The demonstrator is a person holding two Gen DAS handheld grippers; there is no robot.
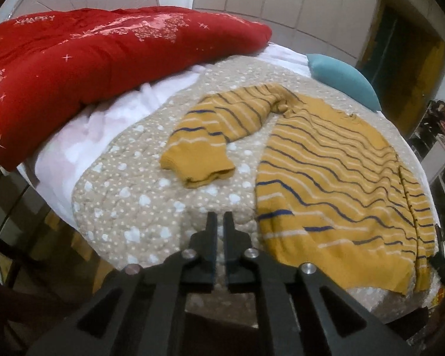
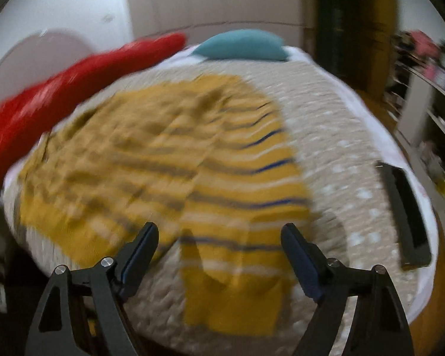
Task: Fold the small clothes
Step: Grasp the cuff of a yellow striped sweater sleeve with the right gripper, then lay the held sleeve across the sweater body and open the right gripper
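A mustard-yellow sweater [image 1: 335, 172] with navy and white stripes lies flat on the beige dotted quilt [image 1: 127, 184]. Its left sleeve [image 1: 210, 136] stretches out to the left, cuff toward me. My left gripper [image 1: 220, 218] is shut and empty, hovering over the quilt just left of the sweater's hem. In the blurred right wrist view the sweater [image 2: 169, 160] fills the middle, with its right sleeve [image 2: 231, 267] folded over the body. My right gripper [image 2: 219, 234] is open and empty above that sleeve's cuff.
A red duvet [image 1: 98, 59] is piled at the back left of the bed. A teal pillow [image 1: 344, 80] lies at the far edge. A dark flat object [image 2: 406, 213] lies on the quilt at the right. Shelves [image 2: 430, 112] stand to the right.
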